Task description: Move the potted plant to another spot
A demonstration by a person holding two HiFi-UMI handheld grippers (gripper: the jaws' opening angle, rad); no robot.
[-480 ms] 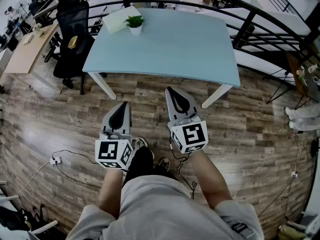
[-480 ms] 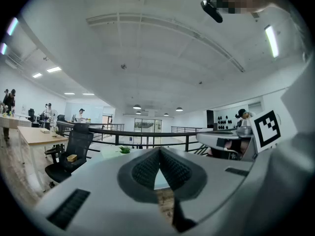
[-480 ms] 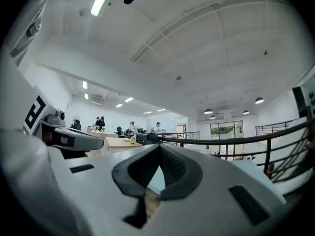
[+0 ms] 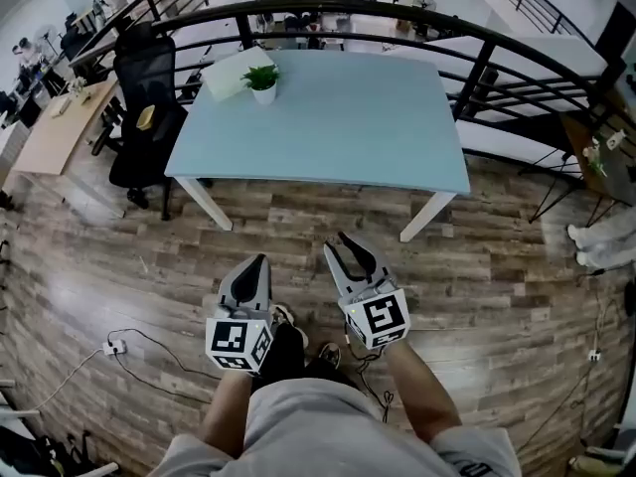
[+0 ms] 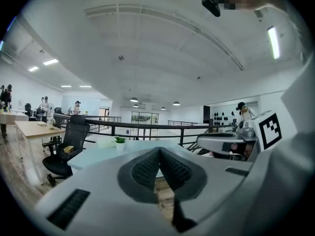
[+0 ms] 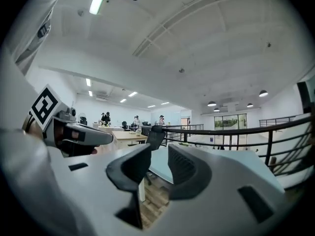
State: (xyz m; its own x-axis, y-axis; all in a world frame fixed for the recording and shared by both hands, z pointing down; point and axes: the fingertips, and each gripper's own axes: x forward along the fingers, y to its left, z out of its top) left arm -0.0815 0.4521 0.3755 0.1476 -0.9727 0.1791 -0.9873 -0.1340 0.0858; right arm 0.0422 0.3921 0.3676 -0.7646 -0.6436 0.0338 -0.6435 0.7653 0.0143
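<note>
Small potted plant (image 4: 263, 79) on counter's (image 4: 328, 117) far corner: probably light. Take the stiff white pot, not leaves. Both empty: left claw (image 4: 260, 259) clenched, right claw (image 4: 336, 240) parted.

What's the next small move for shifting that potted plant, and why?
Probably step forward toward the left side of the table. The potted plant stands at its far left corner, while both grippers hang over the floor short of it: left gripper shut, right gripper slightly open, both empty.

Wood-plank floor (image 4: 517, 266), pale blue table (image 4: 348, 117), black office chair (image 4: 139, 78), curved black railing (image 4: 397, 9); seemingly a wooden desk (image 4: 50, 127) beyond
</note>
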